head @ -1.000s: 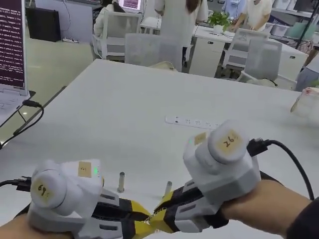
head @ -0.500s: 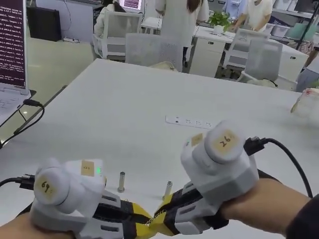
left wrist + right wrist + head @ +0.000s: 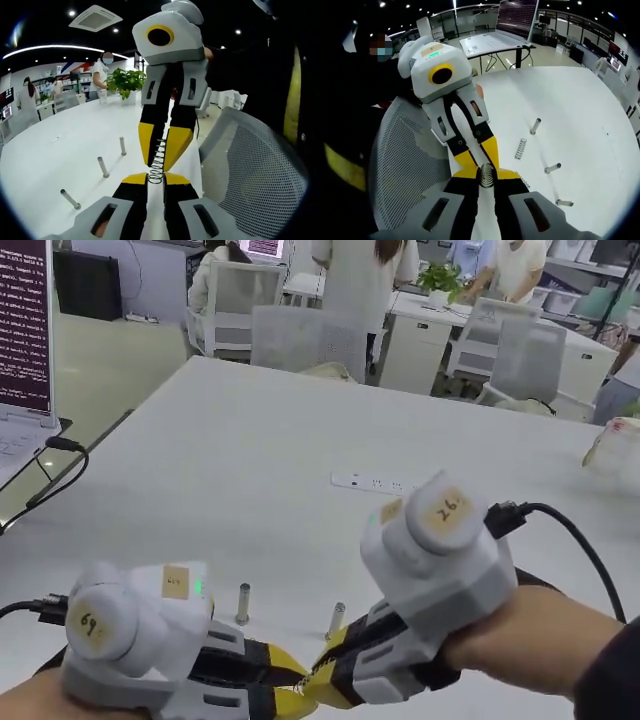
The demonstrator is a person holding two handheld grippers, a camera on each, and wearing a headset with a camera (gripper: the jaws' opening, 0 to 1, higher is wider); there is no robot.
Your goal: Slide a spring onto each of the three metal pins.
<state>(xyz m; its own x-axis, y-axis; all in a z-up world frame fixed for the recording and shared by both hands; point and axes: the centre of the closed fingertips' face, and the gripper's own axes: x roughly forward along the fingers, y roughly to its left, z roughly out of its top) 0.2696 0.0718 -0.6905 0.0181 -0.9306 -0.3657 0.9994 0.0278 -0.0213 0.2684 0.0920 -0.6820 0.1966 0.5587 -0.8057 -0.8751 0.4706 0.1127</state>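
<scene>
Left claw (image 3: pixel 156 179) and right claw (image 3: pixel 487 175) each pinch one end of the spring (image 3: pixel 158 157); likely light, bendy, buckle-prone, so hold by end coils.

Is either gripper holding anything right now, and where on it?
One spring, held by both grippers: the left gripper pinches one end and the right gripper pinches the other.

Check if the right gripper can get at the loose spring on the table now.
Likely not yet: the right gripper is shut on the held spring, shared with the left gripper. The loose spring itself lies uncovered nearby.
</scene>
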